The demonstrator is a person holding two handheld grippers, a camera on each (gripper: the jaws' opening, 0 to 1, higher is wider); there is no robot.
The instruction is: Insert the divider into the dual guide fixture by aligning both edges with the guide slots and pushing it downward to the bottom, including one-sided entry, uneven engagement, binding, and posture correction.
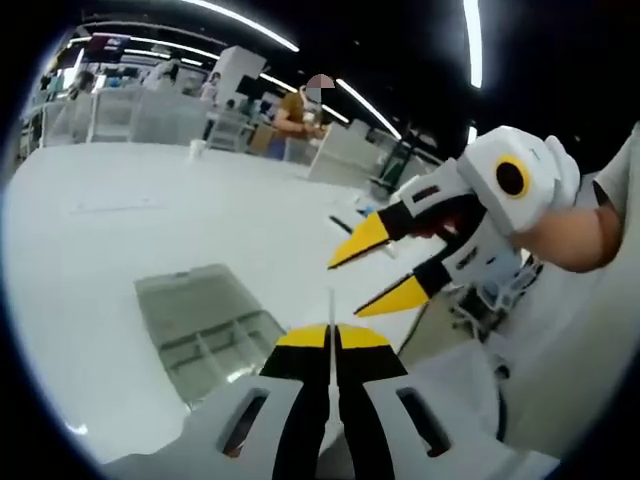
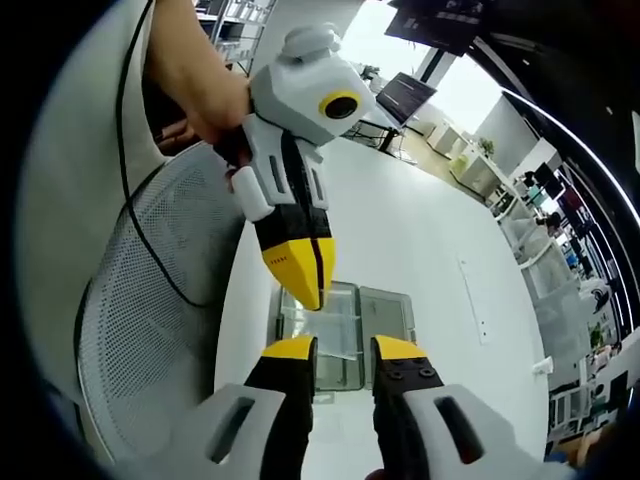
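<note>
— Tools?
— My left gripper has its jaws together on the thin divider; my right gripper stands apart.
— Fixture?
— Clear fixture beyond both, by the table edge; bare white top farther out.

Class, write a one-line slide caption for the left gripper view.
Left gripper, jaws shut on a thin clear divider, above a clear plastic compartment box on the white table; right gripper open alongside.

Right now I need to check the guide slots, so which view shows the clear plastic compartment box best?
The right gripper view: the clear plastic compartment box lies nearly face-on beyond the right claw. The left gripper view shows it obliquely, its near corner behind the left claw.
</note>
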